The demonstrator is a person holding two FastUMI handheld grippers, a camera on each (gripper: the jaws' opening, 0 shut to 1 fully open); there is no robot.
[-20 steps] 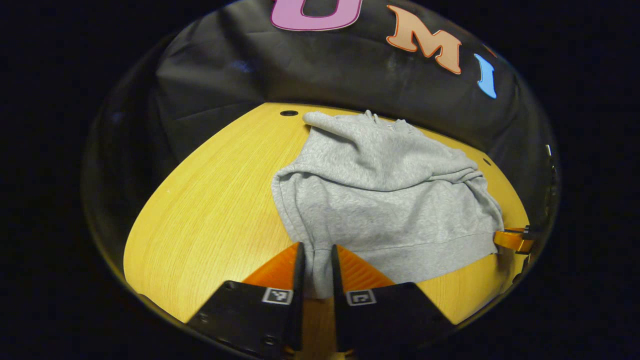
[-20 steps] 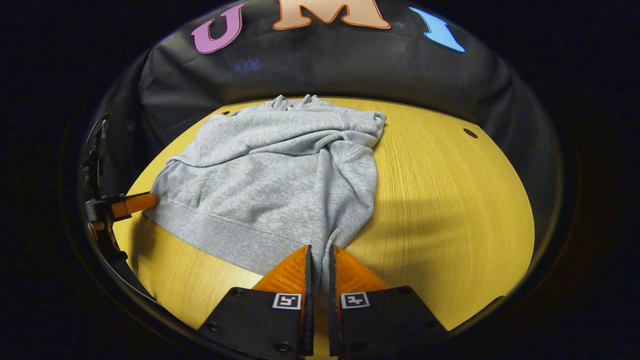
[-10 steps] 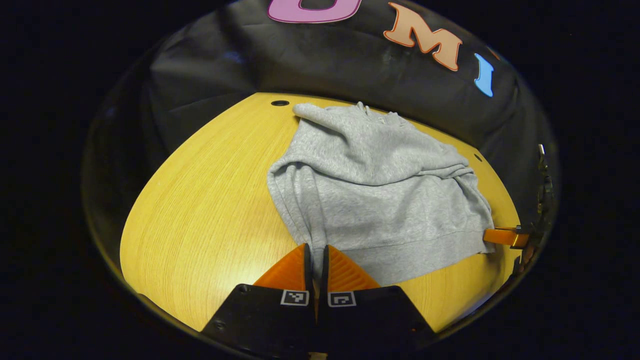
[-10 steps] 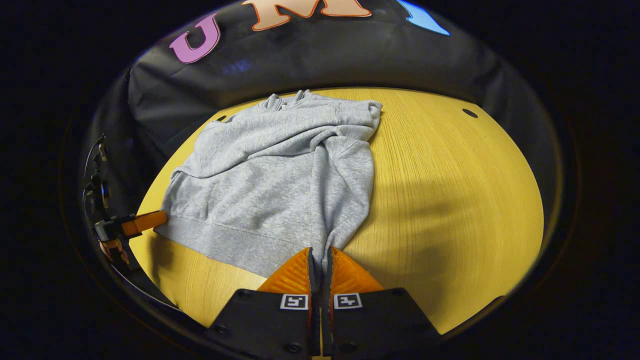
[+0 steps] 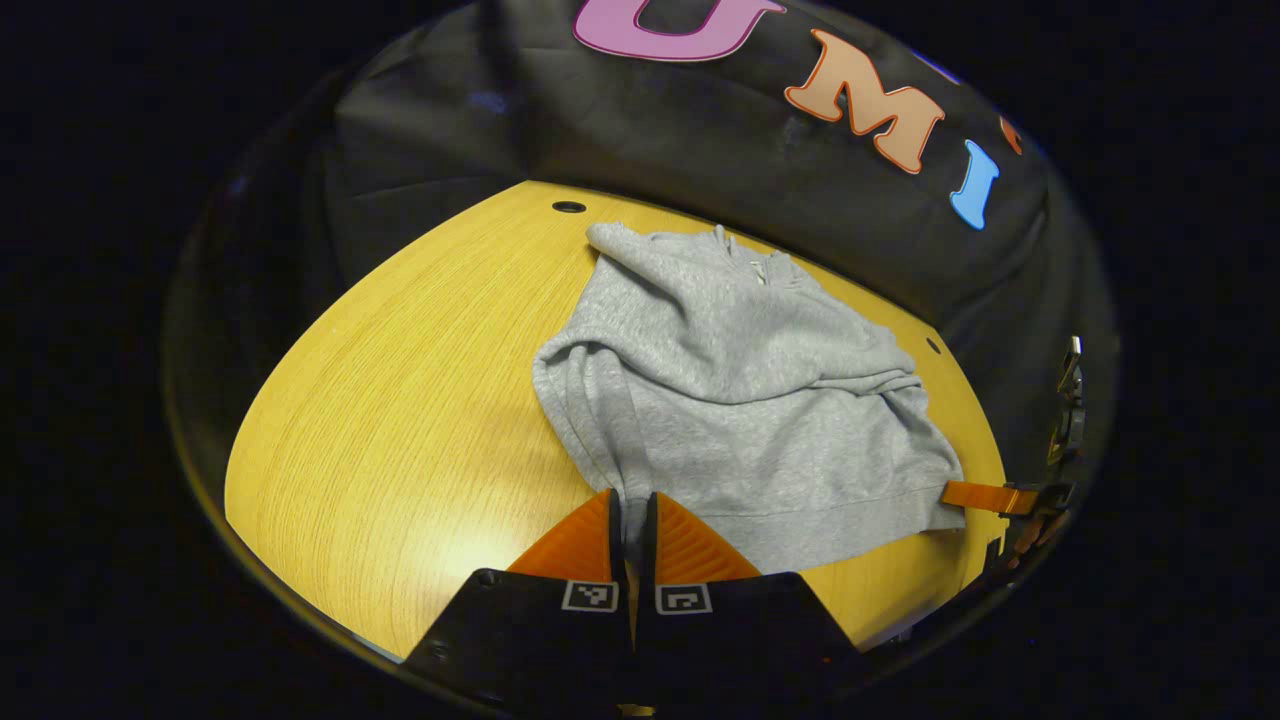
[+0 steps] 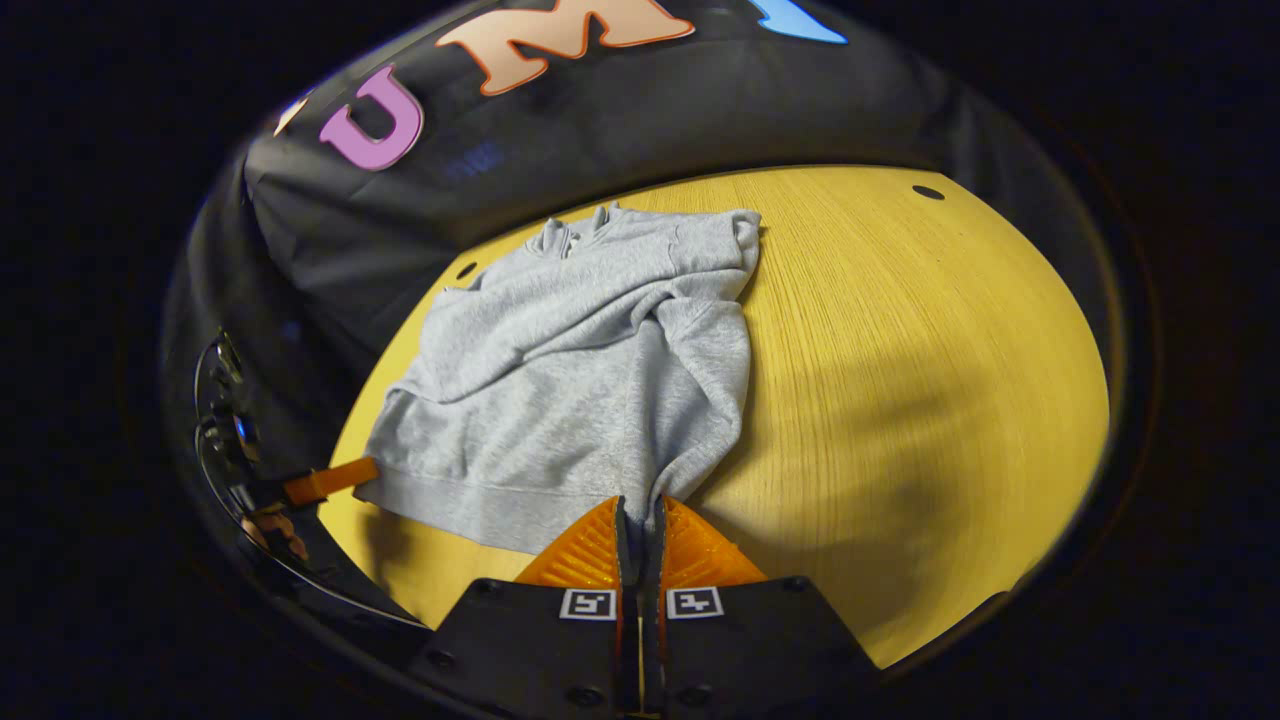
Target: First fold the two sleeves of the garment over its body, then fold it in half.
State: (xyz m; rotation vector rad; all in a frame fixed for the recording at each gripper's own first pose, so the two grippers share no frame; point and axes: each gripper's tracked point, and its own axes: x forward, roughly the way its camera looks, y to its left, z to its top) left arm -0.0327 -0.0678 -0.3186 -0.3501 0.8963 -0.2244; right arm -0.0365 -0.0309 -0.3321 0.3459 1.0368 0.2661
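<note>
Both fingers [image 5: 631, 505] [image 6: 640, 510] pinching near hem corners of hoodie [image 5: 740, 400]; body runs straight ahead, so fold away.

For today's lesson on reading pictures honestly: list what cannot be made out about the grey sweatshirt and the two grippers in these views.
- Left gripper view: how much hem the left gripper pinches; its orange fingers hide it.
- Right gripper view: the same for the right gripper.
- Both views: the cuffs of the grey sweatshirt, buried under its folds.
- Left gripper view: the zip at the collar, too small.
</note>
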